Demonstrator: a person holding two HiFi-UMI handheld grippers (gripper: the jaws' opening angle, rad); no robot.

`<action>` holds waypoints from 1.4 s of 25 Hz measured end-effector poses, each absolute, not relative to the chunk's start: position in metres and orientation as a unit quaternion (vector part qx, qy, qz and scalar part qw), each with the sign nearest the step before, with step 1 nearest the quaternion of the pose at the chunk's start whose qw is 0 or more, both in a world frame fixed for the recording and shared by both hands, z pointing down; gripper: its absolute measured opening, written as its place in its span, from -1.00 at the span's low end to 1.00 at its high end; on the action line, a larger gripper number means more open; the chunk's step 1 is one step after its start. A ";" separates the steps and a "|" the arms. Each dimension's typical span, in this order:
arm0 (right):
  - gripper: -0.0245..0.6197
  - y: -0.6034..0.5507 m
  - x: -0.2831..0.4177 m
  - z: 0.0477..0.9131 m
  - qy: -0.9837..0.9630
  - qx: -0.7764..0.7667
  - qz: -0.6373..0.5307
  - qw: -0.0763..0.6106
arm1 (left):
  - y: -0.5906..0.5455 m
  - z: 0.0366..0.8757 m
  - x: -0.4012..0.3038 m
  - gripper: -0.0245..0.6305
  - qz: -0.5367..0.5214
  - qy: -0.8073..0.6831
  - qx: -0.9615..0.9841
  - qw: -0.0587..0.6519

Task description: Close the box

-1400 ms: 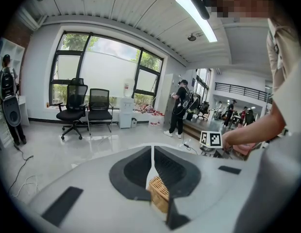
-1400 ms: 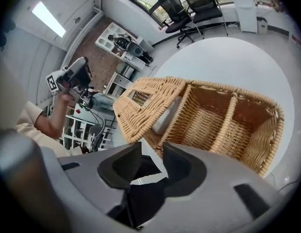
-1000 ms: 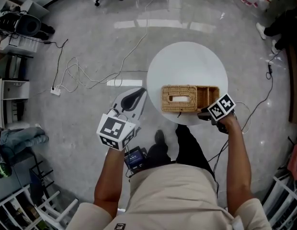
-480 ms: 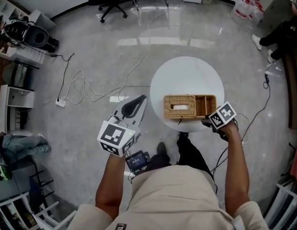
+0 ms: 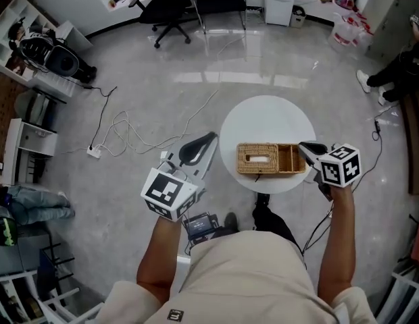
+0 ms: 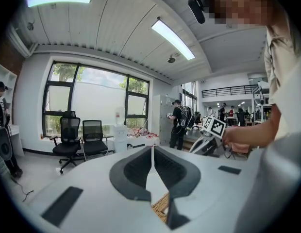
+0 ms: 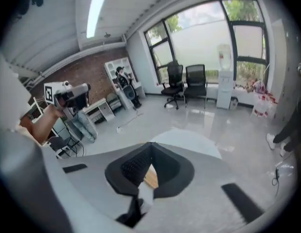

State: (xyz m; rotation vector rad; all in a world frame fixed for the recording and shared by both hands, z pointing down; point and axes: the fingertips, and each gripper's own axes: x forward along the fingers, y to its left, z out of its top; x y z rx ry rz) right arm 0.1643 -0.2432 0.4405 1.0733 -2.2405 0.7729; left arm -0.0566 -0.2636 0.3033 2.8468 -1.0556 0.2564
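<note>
You're holding the right gripper (image 5: 305,147) just beside the right end of the wicker box (image 5: 263,158), jaws together, nothing in them. The box is sitting on the round white surface (image 5: 267,117): rectangular, woven, slotted lid over the left half, right compartments open. The left gripper (image 5: 208,138) is hovering over the glossy floor (image 5: 162,79), jaws together, with loose cables (image 5: 128,130) lying beyond it.

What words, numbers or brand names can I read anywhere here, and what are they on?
No text can be read in any view.
Left marker cube and right marker cube: black-and-white square patterns, not letters or numbers.
Small dark patch on the person's clothing: some mark, too small to read.
Wicker box: no label visible.
</note>
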 end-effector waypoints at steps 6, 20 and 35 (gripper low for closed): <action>-0.95 -0.253 0.143 0.274 -0.876 0.452 0.131 0.104 | -0.249 0.255 -0.053 -0.86 0.063 -0.338 0.939 0.008; -0.96 -0.195 0.079 0.124 -0.894 0.441 -0.043 0.061 | -0.212 0.200 -0.075 -0.86 0.048 -0.333 0.941 -0.041; -0.96 -0.174 0.071 0.114 -0.889 0.451 -0.048 0.066 | -0.197 0.199 -0.088 -0.86 0.042 -0.333 0.941 -0.041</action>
